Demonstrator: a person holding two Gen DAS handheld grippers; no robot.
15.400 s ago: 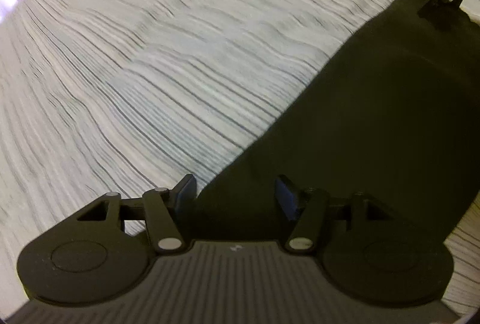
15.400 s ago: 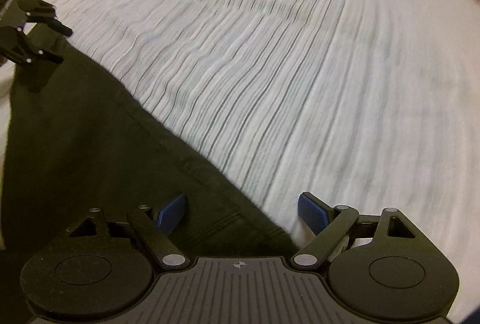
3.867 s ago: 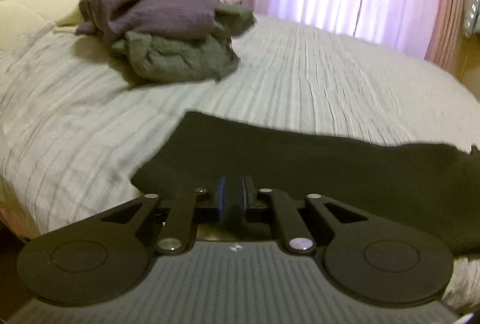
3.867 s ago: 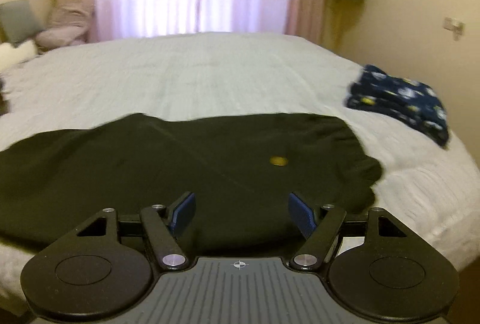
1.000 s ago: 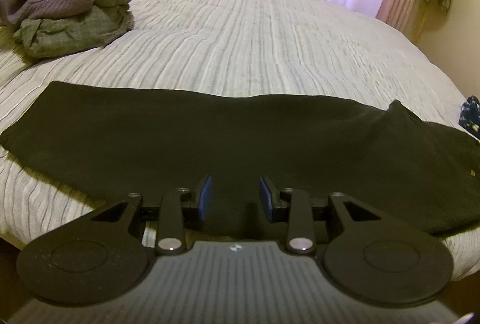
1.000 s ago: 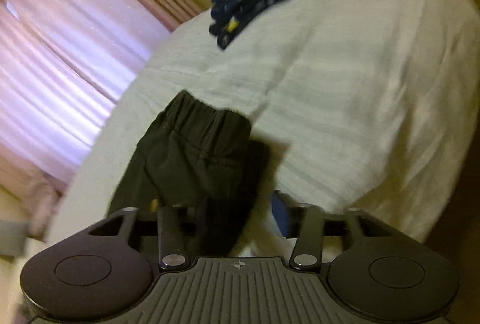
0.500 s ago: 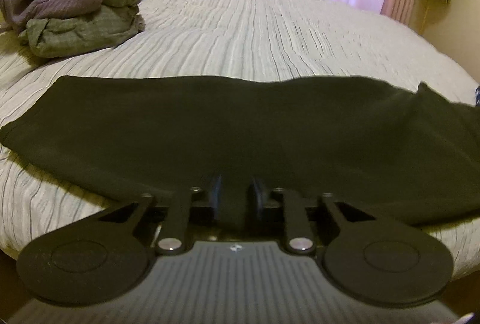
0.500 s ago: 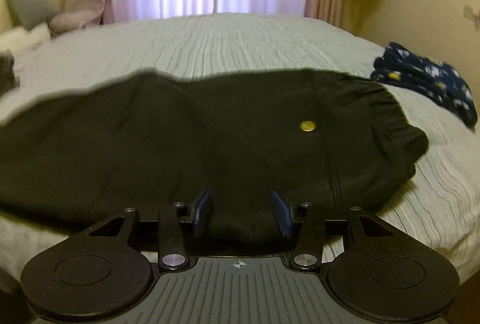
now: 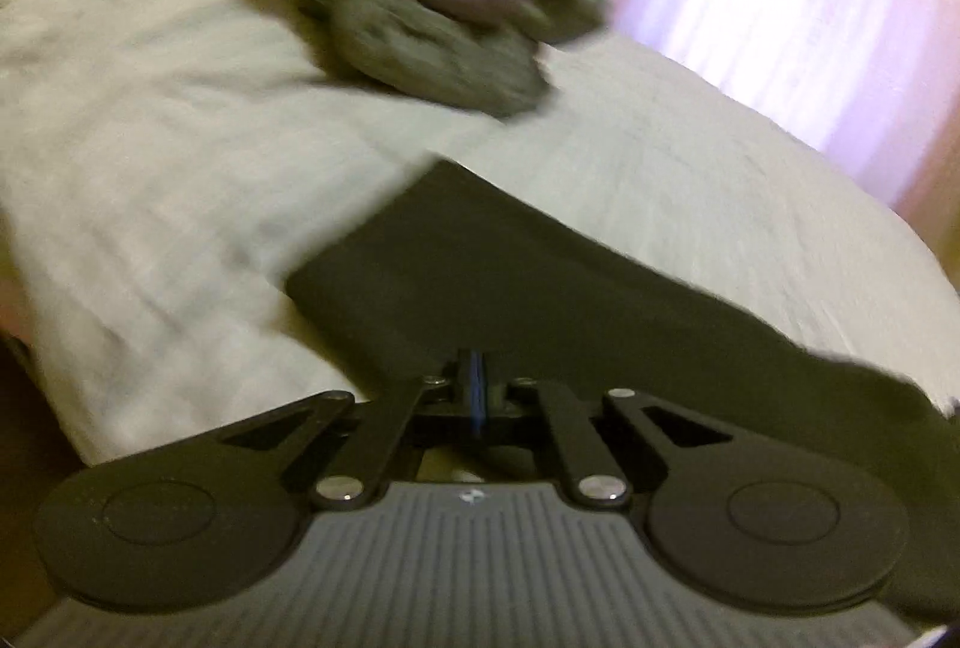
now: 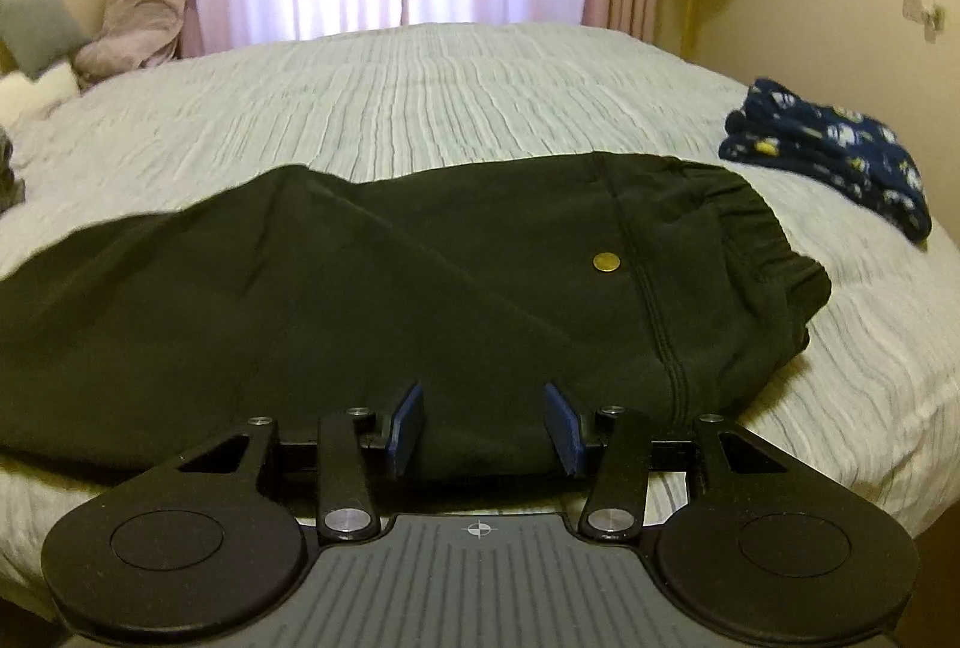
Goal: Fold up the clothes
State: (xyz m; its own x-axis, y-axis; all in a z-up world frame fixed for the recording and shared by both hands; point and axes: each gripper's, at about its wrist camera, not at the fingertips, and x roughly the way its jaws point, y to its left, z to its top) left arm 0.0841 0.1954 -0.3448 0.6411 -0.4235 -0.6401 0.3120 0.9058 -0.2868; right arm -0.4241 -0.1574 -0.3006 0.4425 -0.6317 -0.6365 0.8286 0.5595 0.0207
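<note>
Black, soft fleece trousers [image 10: 420, 288] with a small brass-coloured button [image 10: 606, 261] and a gathered elastic waistband [image 10: 762, 234] lie flat along the near edge of the pale ribbed bedspread [image 10: 450, 108], apparently doubled leg over leg. Their long axis runs crosswise to both tools: the waistband end points to the right in the right wrist view, the leg end [image 9: 372, 258] to the left in the left wrist view. The right tool [image 10: 483, 429] stands with its blue pads well apart, the trousers' near edge lying between and just beyond them, nothing gripped. The left tool [image 9: 477, 399] has its pads pressed together; dark cloth sits right at them, and it looks pinched on the trousers' near edge, though blur leaves that a judgement. So the left hand is nearer the leg end, the right hand nearer the waist. Any fold across the length would turn on that: one end carried along the long axis toward the other, with each tool taking the end on its own side. A heap of purple and grey-green clothes [image 9: 432, 6] lies farther up the bed on the left, and a folded navy patterned garment [image 10: 834, 150] rests near the right edge, well apart from the trousers.
</note>
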